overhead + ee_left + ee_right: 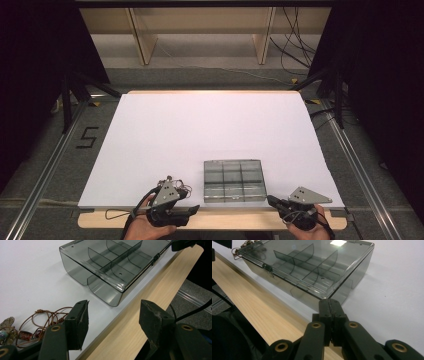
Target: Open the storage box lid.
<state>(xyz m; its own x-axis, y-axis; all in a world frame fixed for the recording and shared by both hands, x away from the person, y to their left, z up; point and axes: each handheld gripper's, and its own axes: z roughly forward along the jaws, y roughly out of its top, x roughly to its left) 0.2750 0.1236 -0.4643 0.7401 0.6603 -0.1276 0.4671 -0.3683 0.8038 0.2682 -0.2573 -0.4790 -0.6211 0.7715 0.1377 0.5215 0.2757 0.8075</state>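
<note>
A see-through box with little walls inside sat shut near the front edge of the white table, between the two hands. The left gripper had its jaws wide apart with nothing in them, and a tangle of string and beads lay just beside it. The right gripper was closed tight on nothing, its tip close to the box's corner.

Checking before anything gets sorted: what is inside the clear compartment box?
The box holds only its dividers; every compartment visible through the closed lid looks empty. The jewellery lies outside on the table.
</note>
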